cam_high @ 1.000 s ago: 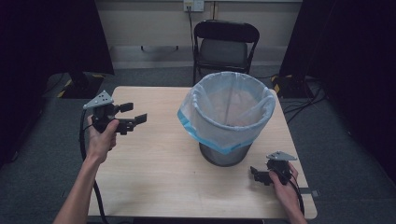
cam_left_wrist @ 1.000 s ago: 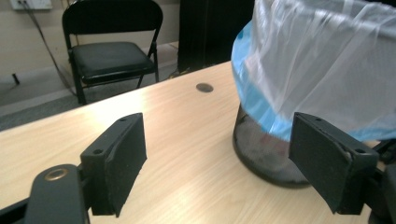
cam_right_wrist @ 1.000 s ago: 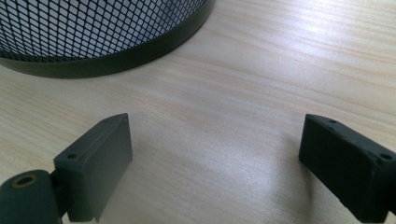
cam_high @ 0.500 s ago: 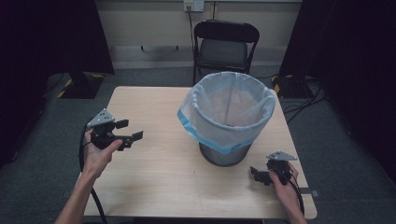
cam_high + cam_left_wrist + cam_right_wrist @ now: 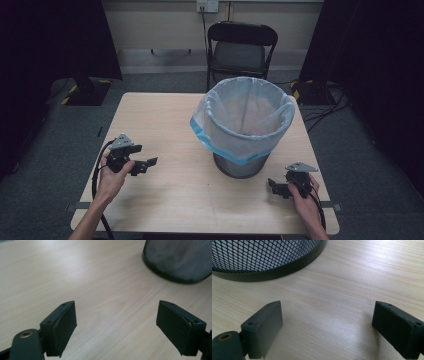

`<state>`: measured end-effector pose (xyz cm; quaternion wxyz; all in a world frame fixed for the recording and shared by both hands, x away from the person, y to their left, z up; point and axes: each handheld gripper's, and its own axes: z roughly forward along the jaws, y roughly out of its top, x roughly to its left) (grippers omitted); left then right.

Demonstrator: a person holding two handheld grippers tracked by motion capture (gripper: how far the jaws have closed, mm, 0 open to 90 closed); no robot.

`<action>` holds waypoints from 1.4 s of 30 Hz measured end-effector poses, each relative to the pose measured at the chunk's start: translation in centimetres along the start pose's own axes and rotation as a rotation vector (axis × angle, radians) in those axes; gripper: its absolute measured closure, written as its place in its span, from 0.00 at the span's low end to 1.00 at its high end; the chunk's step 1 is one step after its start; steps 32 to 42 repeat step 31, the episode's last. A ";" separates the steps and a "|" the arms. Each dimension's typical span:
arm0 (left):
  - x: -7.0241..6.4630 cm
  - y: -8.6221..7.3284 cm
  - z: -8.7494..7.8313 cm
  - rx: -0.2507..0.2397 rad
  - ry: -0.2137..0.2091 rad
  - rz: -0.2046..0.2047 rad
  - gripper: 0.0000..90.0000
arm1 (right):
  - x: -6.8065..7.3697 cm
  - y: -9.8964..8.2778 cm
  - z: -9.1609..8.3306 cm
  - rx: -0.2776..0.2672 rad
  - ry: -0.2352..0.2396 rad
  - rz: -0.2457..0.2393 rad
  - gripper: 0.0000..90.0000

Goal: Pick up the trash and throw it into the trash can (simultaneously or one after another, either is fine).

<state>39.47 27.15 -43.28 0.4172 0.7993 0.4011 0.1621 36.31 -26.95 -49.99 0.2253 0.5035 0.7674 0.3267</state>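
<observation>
Mesh bin [image 5: 243,162] w/ blue liner [image 5: 240,125] stands near tabletop's [image 5: 150,115] far-right corner. Left claw [image 5: 145,164] & right claw [image 5: 272,186], both wide open, empty, low by near edge. Risk: careless reach snags loose liner, tips bin.

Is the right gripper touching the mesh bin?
Apart. In the right gripper view, bare table lies between the open fingers and the bin; the high view shows the same gap.

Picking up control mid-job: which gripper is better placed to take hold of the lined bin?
Probably right. The right gripper rests open beside the bin, its mesh base close ahead of its jaws. The left gripper, also open, sits farther away.
</observation>
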 end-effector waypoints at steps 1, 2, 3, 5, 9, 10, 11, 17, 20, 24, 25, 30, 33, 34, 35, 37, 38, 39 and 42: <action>0.0 -0.3 0.2 0.011 0.003 -0.002 0.18 | 0.0 0.0 0.0 0.000 0.000 0.000 0.10; 0.0 -0.7 0.4 0.027 -0.005 -0.007 0.18 | 0.0 0.0 0.0 0.000 0.000 0.000 0.10; -0.1 -0.9 0.7 0.054 -0.009 -0.005 0.19 | 0.0 0.0 0.0 0.001 -0.001 0.001 0.10; -0.3 -1.4 1.0 0.072 0.017 0.007 0.19 | 0.0 0.0 0.0 0.000 0.000 0.000 0.10; -0.6 -2.2 1.7 0.113 0.019 0.028 0.20 | 0.0 0.0 0.0 0.000 0.000 0.000 0.10; -0.7 -2.4 1.9 0.119 0.017 0.024 0.20 | 0.0 0.0 0.0 0.000 0.000 0.000 0.10; -0.8 -2.6 2.0 0.122 0.016 0.022 0.20 | 0.0 0.0 0.0 0.000 0.000 0.000 0.10; -1.3 -3.5 3.2 0.164 0.010 0.011 0.24 | 0.0 0.0 0.0 0.000 0.000 0.000 0.10; -1.5 -4.1 3.7 0.177 0.017 -0.007 0.24 | 0.0 0.0 0.0 0.000 0.000 0.000 0.10; -2.0 -4.5 4.1 0.182 0.051 0.021 0.20 | 0.0 0.0 0.0 0.000 0.000 0.000 0.10; -2.2 -4.5 4.2 0.179 0.057 0.028 0.18 | 0.0 0.0 0.0 0.000 0.000 0.001 0.10; -2.4 -5.1 4.3 0.135 0.072 0.041 0.14 | 0.0 0.0 0.0 -0.001 0.000 0.000 0.10; -2.3 -5.2 4.4 0.126 0.068 0.043 0.13 | 0.0 0.0 0.0 -0.001 0.000 0.000 0.10; -2.3 -5.2 4.4 0.126 0.068 0.043 0.13 | 0.0 0.0 0.0 -0.001 0.000 0.000 0.10; -2.3 -5.2 4.4 0.126 0.068 0.043 0.13 | 0.0 0.0 0.0 -0.001 0.000 0.000 0.10; -2.3 -5.2 4.4 0.126 0.068 0.043 0.13 | 0.0 0.0 0.0 -0.001 0.000 0.000 0.10; -2.3 -5.2 4.4 0.126 0.068 0.043 0.13 | 0.0 0.0 0.0 -0.001 0.000 0.000 0.10; -2.3 -5.2 4.4 0.126 0.068 0.043 0.13 | 0.0 0.0 0.0 -0.001 0.000 0.000 0.10; -2.3 -5.2 4.4 0.126 0.068 0.043 0.13 | 0.0 0.0 0.0 -0.001 0.000 0.000 0.10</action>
